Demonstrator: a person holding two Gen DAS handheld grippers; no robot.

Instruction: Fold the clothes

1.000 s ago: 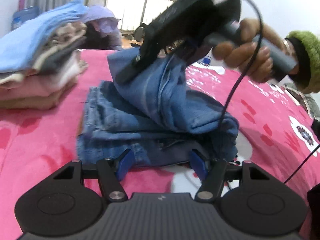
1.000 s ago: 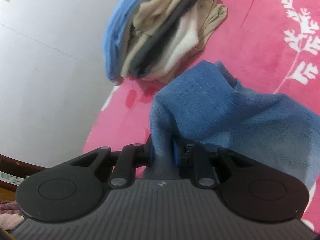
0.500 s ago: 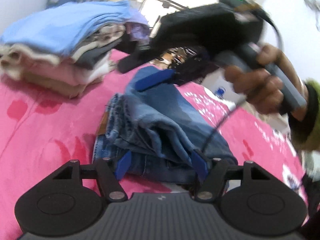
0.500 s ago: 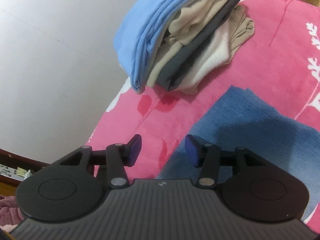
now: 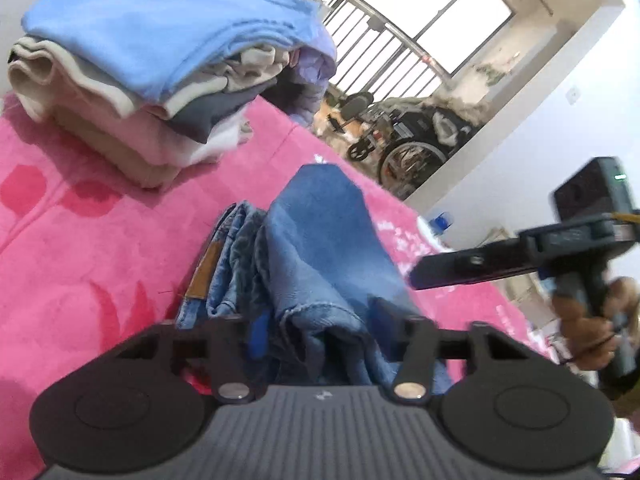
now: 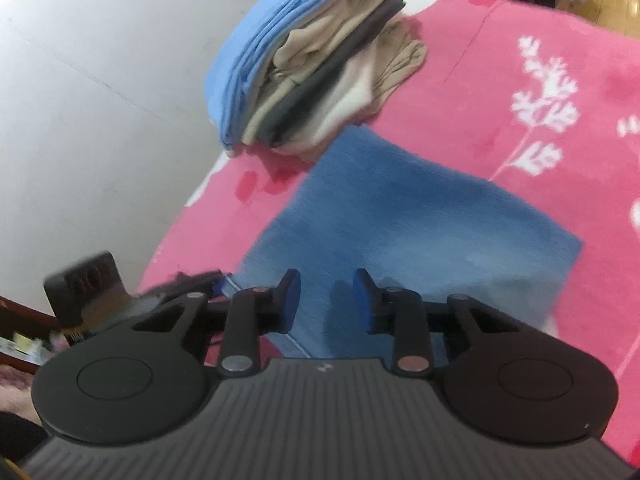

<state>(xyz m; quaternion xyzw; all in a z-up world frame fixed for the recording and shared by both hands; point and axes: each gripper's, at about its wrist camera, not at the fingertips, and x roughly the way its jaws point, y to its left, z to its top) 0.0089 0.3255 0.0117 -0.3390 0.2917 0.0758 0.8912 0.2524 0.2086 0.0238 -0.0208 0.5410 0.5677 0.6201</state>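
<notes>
Since the earlier frame, the right gripper [image 6: 326,300] had released the jeans [image 5: 320,248] and drawn back, fingers apart; the left gripper [image 5: 320,332] straddled their near edge, unclamped, on the pink blanket [image 5: 100,240].

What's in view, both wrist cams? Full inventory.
jeans: 1, blue denim, folded, on the blanket, centre
stack of folded clothes: 1, light blue on top, beige, grey, white below, beyond the jeans
blanket: 1, pink, white flower print, under everything
wheelchair: 1, dark, by the window
left hand-held gripper: open, jeans edge between its fingers
right hand-held gripper: open, above the jeans
hand: 1, holding right handle
</notes>
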